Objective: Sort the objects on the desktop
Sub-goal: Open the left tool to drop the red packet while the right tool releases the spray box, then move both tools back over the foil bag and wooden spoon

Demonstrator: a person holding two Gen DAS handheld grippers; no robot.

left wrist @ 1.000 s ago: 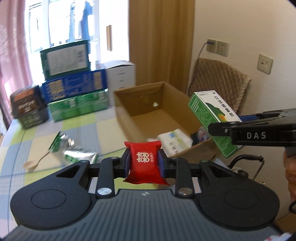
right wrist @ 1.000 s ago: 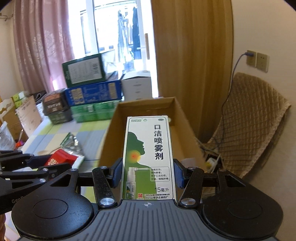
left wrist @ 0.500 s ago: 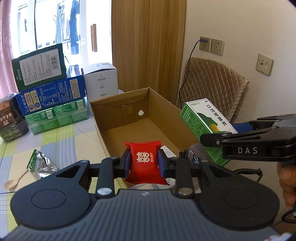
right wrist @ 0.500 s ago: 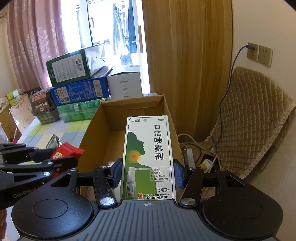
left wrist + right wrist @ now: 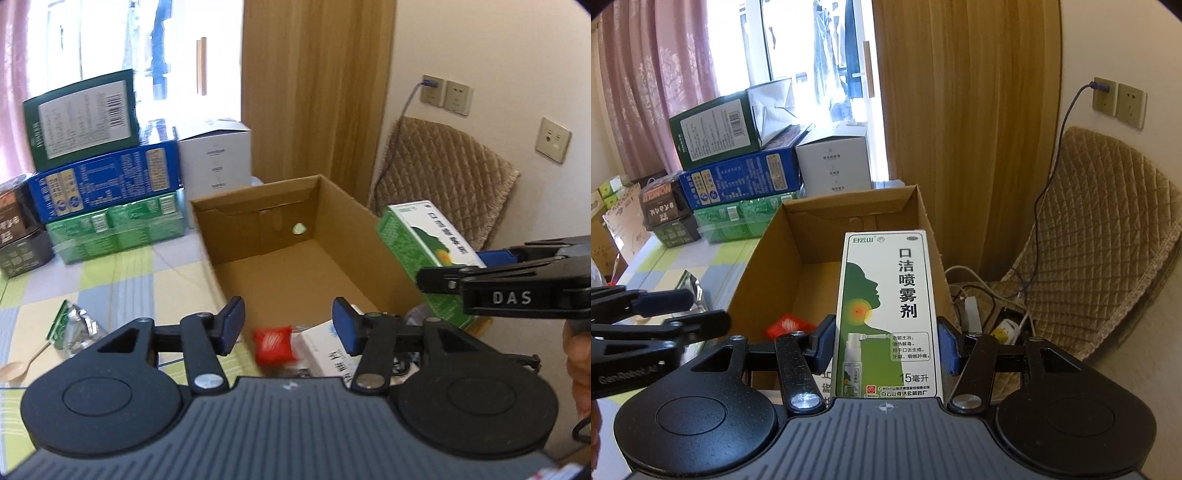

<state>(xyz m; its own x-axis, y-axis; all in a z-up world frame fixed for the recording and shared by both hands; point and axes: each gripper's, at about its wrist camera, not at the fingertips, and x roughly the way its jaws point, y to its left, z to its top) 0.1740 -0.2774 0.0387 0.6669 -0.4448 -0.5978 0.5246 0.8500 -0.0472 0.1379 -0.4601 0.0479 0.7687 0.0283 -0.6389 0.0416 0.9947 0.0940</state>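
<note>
An open cardboard box [image 5: 347, 225] [image 5: 764, 251] stands at the table's edge. My left gripper [image 5: 288, 325] is over its near end with jaws opening; the red candy packet [image 5: 274, 344] [image 5: 788, 325] is blurred below them, free of the pads, dropping into the box. My right gripper [image 5: 886, 341] is shut on the green-and-white spray box [image 5: 890, 314], held upright over the cardboard box's right side. From the left wrist view that spray box [image 5: 424, 243] and the right gripper [image 5: 439, 275] appear at the right. A white packet [image 5: 332, 354] lies inside the box.
Stacked green, blue and white cartons [image 5: 103, 177] stand at the table's far edge, dark boxes [image 5: 18, 236] to their left. A foil sachet [image 5: 70, 328] and a wooden spoon [image 5: 18, 369] lie on the checked tablecloth. A quilted chair [image 5: 1100, 236] and cables [image 5: 1001, 310] lie right of the box.
The left jaws have opened and the red packet has dropped out from between the pads toward the box. Both grippers moved closer over the cardboard box. The right grip is unchanged.
</note>
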